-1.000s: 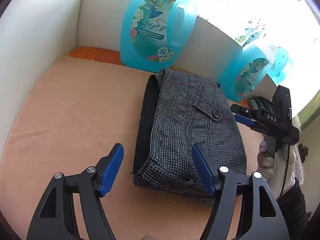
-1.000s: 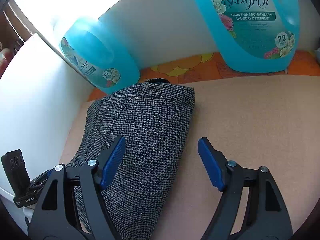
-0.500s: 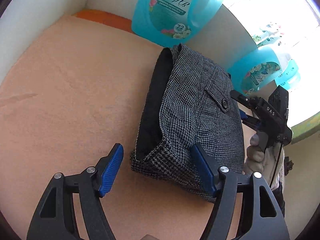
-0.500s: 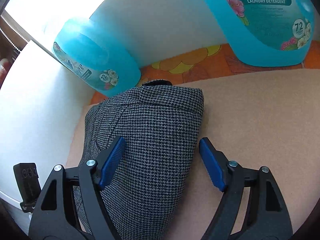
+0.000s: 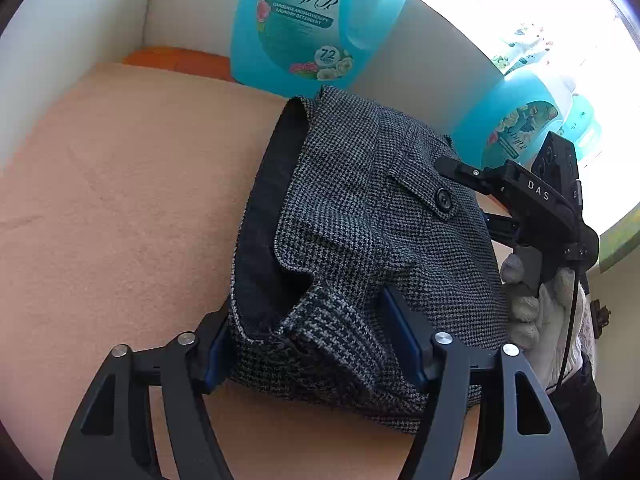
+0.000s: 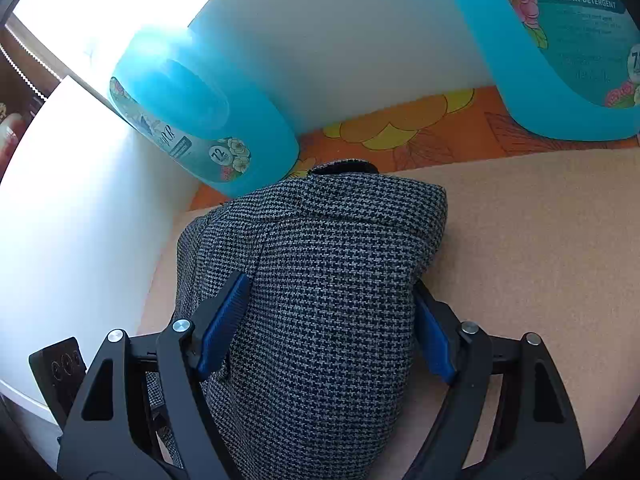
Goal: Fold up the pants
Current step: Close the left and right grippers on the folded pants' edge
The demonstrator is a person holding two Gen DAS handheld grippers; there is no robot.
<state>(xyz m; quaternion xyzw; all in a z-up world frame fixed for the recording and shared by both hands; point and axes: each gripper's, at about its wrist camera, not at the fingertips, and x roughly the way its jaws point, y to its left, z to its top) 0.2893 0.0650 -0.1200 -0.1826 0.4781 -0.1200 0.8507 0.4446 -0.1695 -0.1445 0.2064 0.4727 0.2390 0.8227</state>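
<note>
While the peach mat [image 5: 120, 208] spreads beneath it, the folded pants [image 5: 360, 240] lie near two blue detergent jugs [image 5: 304, 20]. Each gripper's jaws are spread around the bundle, left gripper [image 5: 316, 344] at one end, right gripper [image 6: 328, 328] opposite.

The big blue bottle [image 5: 304, 20] has a label with the words "GARDENIA AROMATHERAPY LAUNDRY DETERGENT" and the number "72" in a round spot. The same words show on it in the right wrist view [image 6: 568, 40]. The other blue bottle [image 6: 200, 120] also shows "72". The right gripper [image 5: 480, 200] says "DAS".
</note>
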